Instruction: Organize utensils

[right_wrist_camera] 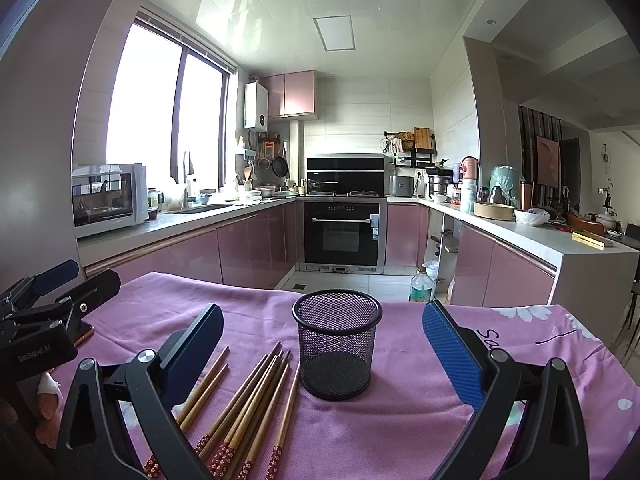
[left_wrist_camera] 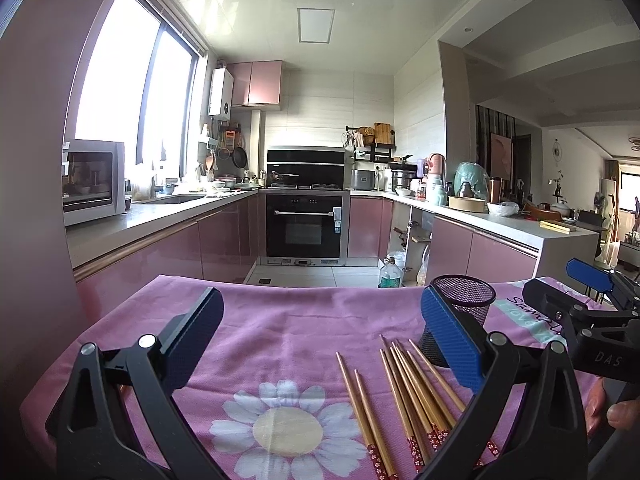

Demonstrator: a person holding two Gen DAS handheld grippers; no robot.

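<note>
Several wooden chopsticks (left_wrist_camera: 404, 396) with red patterned ends lie flat on the pink flowered cloth (left_wrist_camera: 280, 344). They also show in the right wrist view (right_wrist_camera: 248, 400), left of a black mesh cup (right_wrist_camera: 337, 344) that stands upright and empty. The cup shows in the left wrist view (left_wrist_camera: 466, 312), partly behind my left gripper's right finger. My left gripper (left_wrist_camera: 320, 344) is open and empty above the cloth, left of the chopsticks. My right gripper (right_wrist_camera: 322, 354) is open and empty, with the cup between its fingers but apart from them.
The cloth-covered table ends at its far edge (right_wrist_camera: 320, 292) before the kitchen floor. A plastic bottle (right_wrist_camera: 421, 284) stands on the floor beyond. Pink cabinets and counters (right_wrist_camera: 200, 248) line both sides. The other gripper shows at the left edge (right_wrist_camera: 52, 304).
</note>
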